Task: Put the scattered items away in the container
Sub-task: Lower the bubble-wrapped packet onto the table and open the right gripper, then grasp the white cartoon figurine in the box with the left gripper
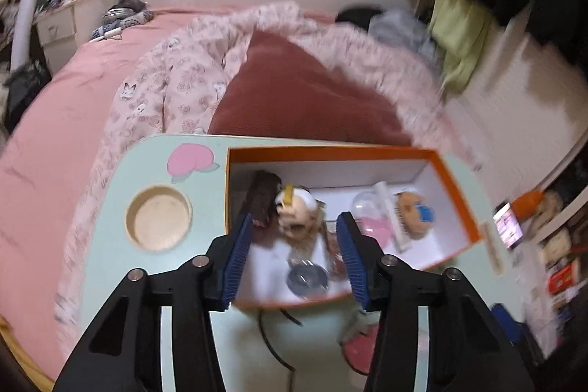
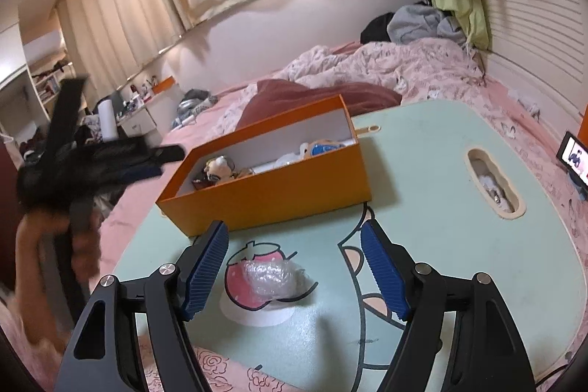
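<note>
1. Blue ribbed pads of the right gripper stand wide apart, empty, just above a crumpled clear plastic wrapper lying on the mint-green lap table.
2. Similar blue pads on the left gripper sit partly open over the orange cardboard box; nothing is pinched between them.
3. Inside the box lie a pale doll head, a dark brown oblong piece, a clear-and-pink capsule and a tan figure with a blue patch.
4. By my judgement the tidying is nearly finished: the wrapper is the only loose item visible on the table, and it sits well apart from the box.
</note>
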{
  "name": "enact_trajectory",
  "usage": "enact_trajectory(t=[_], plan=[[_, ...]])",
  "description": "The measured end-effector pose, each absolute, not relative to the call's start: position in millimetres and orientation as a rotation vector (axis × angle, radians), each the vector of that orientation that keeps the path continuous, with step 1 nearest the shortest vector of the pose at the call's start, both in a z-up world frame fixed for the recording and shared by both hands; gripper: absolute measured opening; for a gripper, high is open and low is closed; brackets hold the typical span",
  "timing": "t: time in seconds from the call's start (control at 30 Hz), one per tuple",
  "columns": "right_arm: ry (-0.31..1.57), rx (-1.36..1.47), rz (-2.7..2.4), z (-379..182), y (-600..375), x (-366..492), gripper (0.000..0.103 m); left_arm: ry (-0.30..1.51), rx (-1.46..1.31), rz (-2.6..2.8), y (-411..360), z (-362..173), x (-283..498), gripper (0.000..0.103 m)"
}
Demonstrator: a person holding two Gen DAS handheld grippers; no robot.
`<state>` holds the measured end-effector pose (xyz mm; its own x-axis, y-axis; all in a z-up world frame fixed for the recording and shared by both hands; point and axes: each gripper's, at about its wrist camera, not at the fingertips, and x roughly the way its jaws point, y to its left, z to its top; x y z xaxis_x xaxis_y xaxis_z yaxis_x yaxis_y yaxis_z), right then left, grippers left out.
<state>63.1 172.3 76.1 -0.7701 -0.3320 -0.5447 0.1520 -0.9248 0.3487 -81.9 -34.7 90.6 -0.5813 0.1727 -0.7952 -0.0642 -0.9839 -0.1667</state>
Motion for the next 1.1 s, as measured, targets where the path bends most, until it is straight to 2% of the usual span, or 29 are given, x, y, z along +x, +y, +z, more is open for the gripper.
enact_trajectory(t=[0.17,0.37,0.43,0.53,0.73,0.77,0.8,0.83,0.87,0.93,1.03,1.07,1.1], plan=[[-0.430,0.923,-2.691,75,173,61,0.075,-0.088,-1.499,2.610,-18,73,-107,0.048],[-0.442,0.950,-2.676,72,173,59,0.075,-0.069,-1.549,2.593,-8,58,-119,0.048],[-0.455,0.962,-2.672,71,175,55,0.075,-0.016,-1.549,2.608,-2,57,-122,0.044],[-0.473,0.976,-2.665,68,178,52,0.075,0.072,-1.544,2.639,4,58,-127,0.033],[-0.479,0.986,-2.663,66,177,53,0.075,0.031,-1.511,2.622,-2,57,-132,0.031],[-0.481,0.986,-2.663,66,177,53,0.075,-0.003,-1.497,2.615,-4,59,-131,0.029],[-0.481,0.986,-2.663,66,177,54,0.075,-0.028,-1.485,2.612,-6,61,-129,0.021],[-0.481,0.987,-2.662,66,177,54,0.075,-0.049,-1.467,2.613,-7,64,-126,0.005],[-0.480,0.988,-2.662,66,177,54,0.075,-0.069,-1.451,2.608,-8,68,-123,0.000],[-0.481,0.988,-2.662,67,177,54,0.075,-0.096,-1.407,2.580,-10,80,-112,0.000],[-0.480,0.990,-2.662,67,177,53,0.075,-0.046,-1.378,2.591,-7,91,-105,0.000],[-0.480,0.990,-2.662,67,177,53,0.075,-0.033,-1.396,2.584,-6,90,-106,0.003],[-0.477,0.992,-2.659,66,177,53,0.075,-0.039,-1.443,2.571,-6,85,-112,0.014]])
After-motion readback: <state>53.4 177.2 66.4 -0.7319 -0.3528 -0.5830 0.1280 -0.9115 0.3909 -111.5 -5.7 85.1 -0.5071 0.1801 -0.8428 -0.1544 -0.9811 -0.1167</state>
